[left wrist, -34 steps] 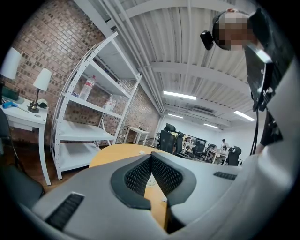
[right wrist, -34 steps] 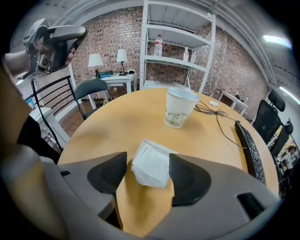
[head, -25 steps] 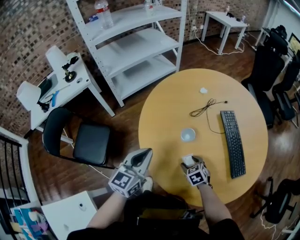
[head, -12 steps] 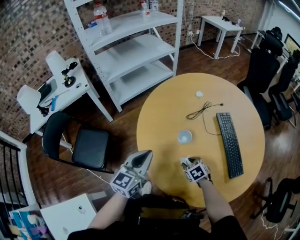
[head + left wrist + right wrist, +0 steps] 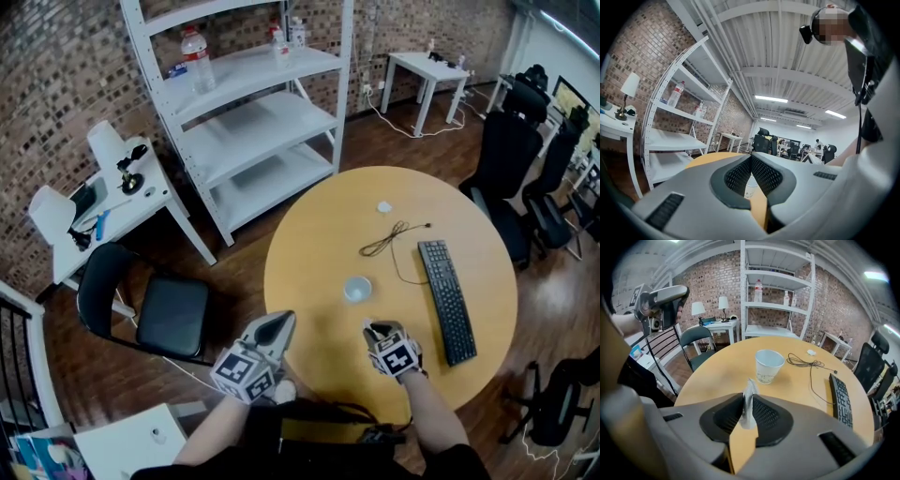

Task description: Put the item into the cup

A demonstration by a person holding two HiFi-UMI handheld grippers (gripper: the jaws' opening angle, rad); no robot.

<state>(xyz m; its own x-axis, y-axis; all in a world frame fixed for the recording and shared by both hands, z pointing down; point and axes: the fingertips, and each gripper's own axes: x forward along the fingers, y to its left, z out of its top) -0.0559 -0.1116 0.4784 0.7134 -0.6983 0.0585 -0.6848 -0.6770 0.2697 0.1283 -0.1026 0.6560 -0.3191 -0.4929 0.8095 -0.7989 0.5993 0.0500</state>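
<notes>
Our left gripper [image 5: 278, 320] hangs pinched together, empty, off the round yellow table [image 5: 314, 248]'s near edge. The white paper cup [image 5: 357, 289] waits mid-table. Right gripper [image 5: 749, 412] is closing on the crumpled white wrapper [image 5: 749, 399] just near of it; carry and drop remain.

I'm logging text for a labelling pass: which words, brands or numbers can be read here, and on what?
No text can be read anywhere.
White paper cup: faint greyish print, too blurred to read.
Clear plastic bottle: label too small to read.
Black keyboard: key legends too small to read.
</notes>
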